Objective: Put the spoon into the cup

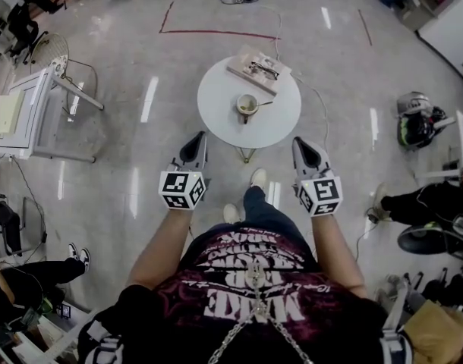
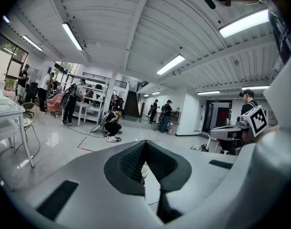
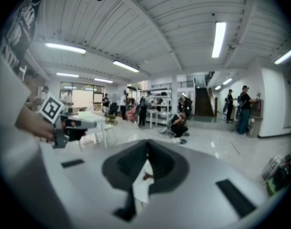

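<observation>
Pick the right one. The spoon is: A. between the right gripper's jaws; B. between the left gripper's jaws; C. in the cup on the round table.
C: the spoon sits in the cup on the table, handle poking out to the right; the left gripper and right gripper are both shut and empty.
</observation>
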The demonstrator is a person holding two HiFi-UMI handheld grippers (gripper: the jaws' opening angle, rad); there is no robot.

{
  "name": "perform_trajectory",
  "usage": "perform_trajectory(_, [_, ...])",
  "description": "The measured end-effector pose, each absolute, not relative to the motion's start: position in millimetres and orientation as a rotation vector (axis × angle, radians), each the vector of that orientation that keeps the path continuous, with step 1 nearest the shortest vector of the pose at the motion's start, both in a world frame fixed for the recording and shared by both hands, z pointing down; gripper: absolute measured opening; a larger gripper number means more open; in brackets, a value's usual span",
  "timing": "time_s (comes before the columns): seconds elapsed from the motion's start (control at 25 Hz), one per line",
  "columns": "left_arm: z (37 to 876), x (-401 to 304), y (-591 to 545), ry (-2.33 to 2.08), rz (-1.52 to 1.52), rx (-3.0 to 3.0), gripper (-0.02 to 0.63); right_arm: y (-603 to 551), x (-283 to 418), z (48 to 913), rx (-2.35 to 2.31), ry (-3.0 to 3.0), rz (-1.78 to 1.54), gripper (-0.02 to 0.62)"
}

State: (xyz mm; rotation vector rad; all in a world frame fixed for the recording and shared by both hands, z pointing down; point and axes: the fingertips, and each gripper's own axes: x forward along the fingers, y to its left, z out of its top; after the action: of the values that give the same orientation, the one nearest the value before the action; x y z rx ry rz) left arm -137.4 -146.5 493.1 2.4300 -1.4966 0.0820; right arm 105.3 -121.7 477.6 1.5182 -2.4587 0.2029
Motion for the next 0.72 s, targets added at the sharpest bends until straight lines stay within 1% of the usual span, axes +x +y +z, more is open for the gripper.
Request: perform_trajectory(0.72, [515.4,-95.5,-210.4,-1.458,0.146,2.424,0.025,-189.7,119.1,503.2,1.459,-2.471,0.266,0.029])
